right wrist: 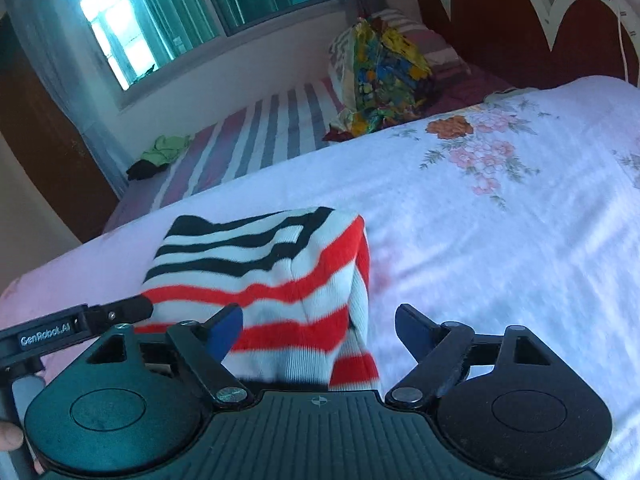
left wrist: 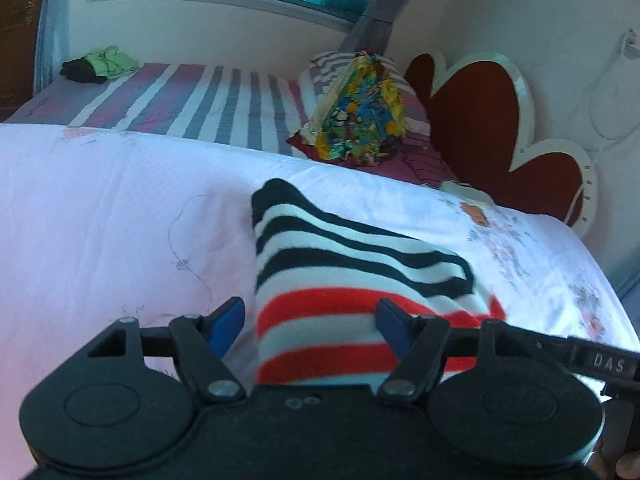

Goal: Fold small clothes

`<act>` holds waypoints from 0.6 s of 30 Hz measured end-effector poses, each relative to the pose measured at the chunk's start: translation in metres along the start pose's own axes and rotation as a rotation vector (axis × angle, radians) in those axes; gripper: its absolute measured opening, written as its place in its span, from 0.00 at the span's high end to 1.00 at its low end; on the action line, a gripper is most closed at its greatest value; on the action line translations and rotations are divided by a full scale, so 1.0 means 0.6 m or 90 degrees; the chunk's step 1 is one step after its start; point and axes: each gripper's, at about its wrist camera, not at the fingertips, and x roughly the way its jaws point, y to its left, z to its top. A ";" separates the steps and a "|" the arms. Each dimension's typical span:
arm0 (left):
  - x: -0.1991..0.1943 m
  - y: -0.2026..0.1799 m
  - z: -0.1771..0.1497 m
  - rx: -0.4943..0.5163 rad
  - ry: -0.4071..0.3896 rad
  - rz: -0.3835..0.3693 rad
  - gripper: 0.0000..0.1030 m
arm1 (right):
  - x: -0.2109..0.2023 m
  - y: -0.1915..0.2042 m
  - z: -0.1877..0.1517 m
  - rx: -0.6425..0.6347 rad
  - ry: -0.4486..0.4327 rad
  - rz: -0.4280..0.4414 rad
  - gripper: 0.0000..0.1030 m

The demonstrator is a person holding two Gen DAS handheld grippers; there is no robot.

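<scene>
A small striped garment (left wrist: 340,272), black-and-white at the far end and red-and-white near me, lies folded on the pink floral bedspread (left wrist: 100,208). My left gripper (left wrist: 310,322) is open, its blue fingers (left wrist: 226,322) straddling the garment's near left corner. In the right wrist view the same garment (right wrist: 264,276) lies under my right gripper (right wrist: 320,330), which is open with its fingers (right wrist: 412,330) on either side of the garment's near right edge. The garment's near edge is hidden under both gripper bodies.
A colourful patterned cloth bundle (left wrist: 360,112) sits on a striped bed (left wrist: 192,100) behind. Green and dark clothes (left wrist: 100,65) lie at its far left corner. A red and white scalloped headboard (left wrist: 488,120) stands at the right. The other gripper's bar (right wrist: 80,322) shows at the left.
</scene>
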 end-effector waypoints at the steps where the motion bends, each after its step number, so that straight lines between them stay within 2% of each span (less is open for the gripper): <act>1: 0.008 0.000 0.003 0.000 0.001 0.003 0.32 | 0.015 -0.005 0.005 0.017 0.005 0.001 0.20; 3: 0.022 0.003 0.008 0.004 0.006 0.011 0.31 | 0.035 -0.010 0.008 0.028 0.009 0.003 0.48; 4: 0.030 0.003 0.010 0.006 0.010 0.013 0.31 | 0.046 -0.010 0.010 0.028 0.015 0.010 0.75; 6: 0.040 0.003 0.008 0.012 0.010 0.025 0.31 | 0.052 0.003 0.013 0.003 -0.002 0.002 0.77; 11: 0.056 0.002 0.003 0.015 0.012 0.024 0.32 | 0.053 0.030 0.028 -0.141 -0.038 -0.062 0.81; 13: 0.058 -0.004 -0.001 0.029 0.007 0.029 0.30 | 0.057 0.018 0.030 -0.147 -0.055 -0.094 0.88; 15: 0.062 -0.005 -0.012 0.037 0.005 0.032 0.28 | 0.085 -0.018 0.008 -0.083 -0.010 -0.089 0.88; 18: 0.059 -0.008 -0.017 0.046 -0.003 0.038 0.28 | 0.064 -0.017 -0.011 -0.090 -0.045 -0.091 0.88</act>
